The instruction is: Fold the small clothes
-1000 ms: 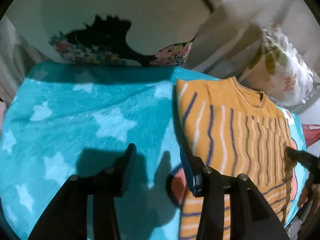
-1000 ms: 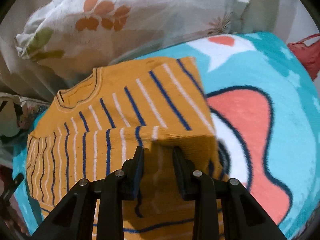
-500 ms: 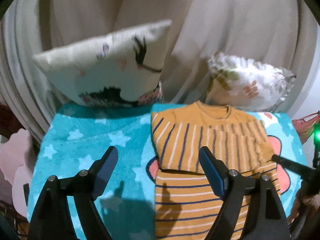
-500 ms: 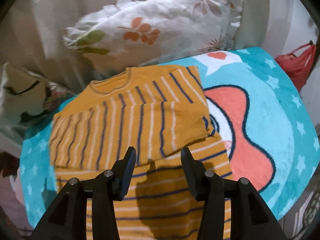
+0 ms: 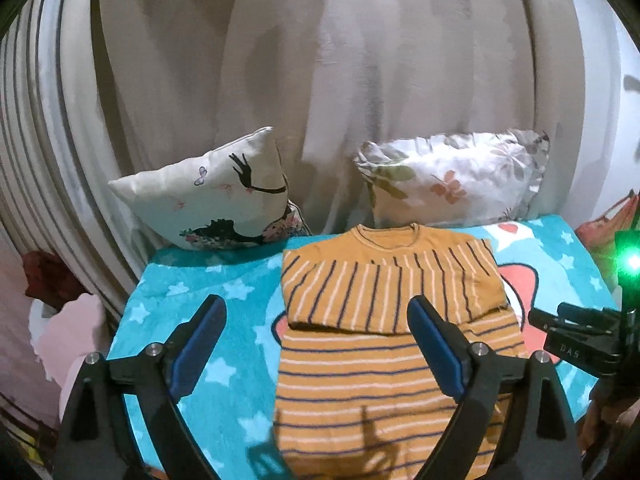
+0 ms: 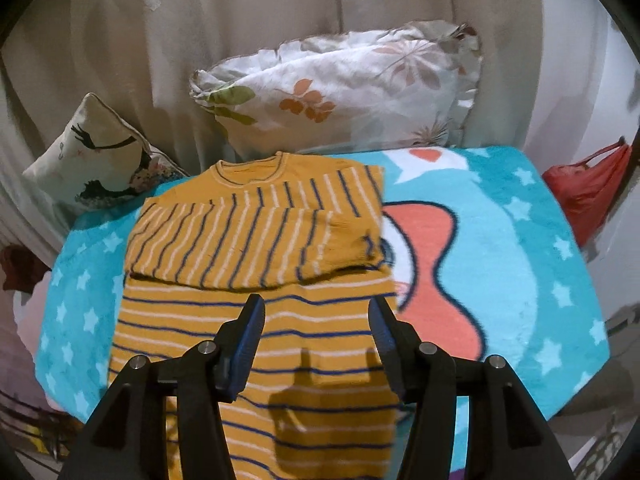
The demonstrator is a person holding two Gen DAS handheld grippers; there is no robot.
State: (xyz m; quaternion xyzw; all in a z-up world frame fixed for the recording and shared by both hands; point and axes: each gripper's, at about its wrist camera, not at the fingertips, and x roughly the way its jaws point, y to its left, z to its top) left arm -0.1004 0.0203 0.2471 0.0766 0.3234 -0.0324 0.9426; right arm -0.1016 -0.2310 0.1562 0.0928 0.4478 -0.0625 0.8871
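An orange sweater with blue and white stripes (image 5: 384, 344) lies flat on a turquoise star blanket (image 5: 224, 300), neck toward the pillows. Both sleeves are folded across its chest. It also shows in the right wrist view (image 6: 256, 276). My left gripper (image 5: 316, 312) is open and empty, held above the sweater's near half. My right gripper (image 6: 316, 312) is open and empty above the sweater's lower body, and it also shows at the right edge of the left wrist view (image 5: 576, 332).
Two pillows lean against a curtain at the back, a bird-print pillow (image 5: 208, 196) on the left and a floral pillow (image 5: 452, 180) on the right. A red bag (image 6: 588, 188) hangs to the right. The blanket (image 6: 540, 264) ends close to me.
Both grippers have let go of the sleeves, opened and pulled back and up from the sweater. The sleeves now lie folded across the chest.
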